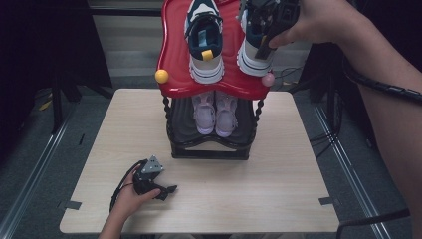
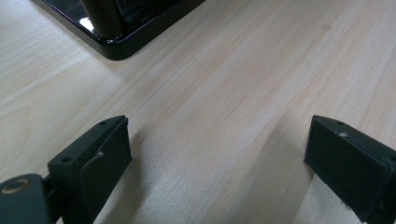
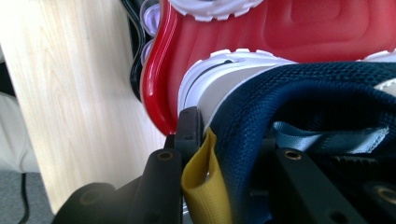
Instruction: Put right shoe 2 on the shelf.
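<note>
Sneaker on right (image 1: pixel 255 47), navy and white, sits on red top tray (image 1: pixel 175 59) of black two-tier rack (image 1: pixel 209 149), right gripper (image 1: pixel 266 25) clamped on its heel collar. Matching sneaker (image 1: pixel 205 42) beside it on same tray; pale pink pair (image 1: pixel 215 113) on lower shelf. Left gripper (image 1: pixel 166 190) rests on wooden table (image 1: pixel 278 164), well apart from rack.

Left gripper view: jaws spread wide over bare table (image 2: pixel 224 102), nothing between them; rack base corner (image 2: pixel 116 44) at top.

Right gripper view: jaws pinch navy mesh heel collar (image 3: pixel 299 88) with yellow pull tab (image 3: pixel 203 182) between them; white sole edge (image 3: pixel 205 79) lies on red tray (image 3: pixel 327 28).
</note>
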Motion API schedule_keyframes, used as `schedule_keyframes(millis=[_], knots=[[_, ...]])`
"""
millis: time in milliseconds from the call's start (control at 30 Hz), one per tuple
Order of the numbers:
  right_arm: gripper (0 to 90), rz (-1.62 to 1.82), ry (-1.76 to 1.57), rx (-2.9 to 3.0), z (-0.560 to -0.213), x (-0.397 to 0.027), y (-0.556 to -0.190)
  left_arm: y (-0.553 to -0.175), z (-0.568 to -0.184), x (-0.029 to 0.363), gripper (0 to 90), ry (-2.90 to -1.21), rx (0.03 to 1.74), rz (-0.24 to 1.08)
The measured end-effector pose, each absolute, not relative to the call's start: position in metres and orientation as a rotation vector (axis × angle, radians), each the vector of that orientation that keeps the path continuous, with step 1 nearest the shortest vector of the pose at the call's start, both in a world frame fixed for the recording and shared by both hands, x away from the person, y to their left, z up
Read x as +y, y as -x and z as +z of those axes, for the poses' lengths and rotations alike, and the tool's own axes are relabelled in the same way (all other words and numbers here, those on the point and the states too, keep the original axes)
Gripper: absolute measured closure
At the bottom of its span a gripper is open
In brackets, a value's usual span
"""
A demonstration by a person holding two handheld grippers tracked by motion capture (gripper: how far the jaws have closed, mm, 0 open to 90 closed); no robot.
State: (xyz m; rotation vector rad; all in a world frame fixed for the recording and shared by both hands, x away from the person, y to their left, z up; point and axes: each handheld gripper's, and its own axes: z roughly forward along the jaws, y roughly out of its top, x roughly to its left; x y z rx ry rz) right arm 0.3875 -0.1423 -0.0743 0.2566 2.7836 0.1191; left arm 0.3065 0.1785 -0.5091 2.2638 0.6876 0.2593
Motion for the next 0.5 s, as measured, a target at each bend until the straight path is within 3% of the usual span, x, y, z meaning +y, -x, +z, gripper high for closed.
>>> schedule_keyframes(millis=[500], knots=[[71.9,0.098,-0.166,2.792,-0.091,-0.123,-0.4,-0.307,-0.509,0.179,6.3,-2.265,0.687,0.259]])
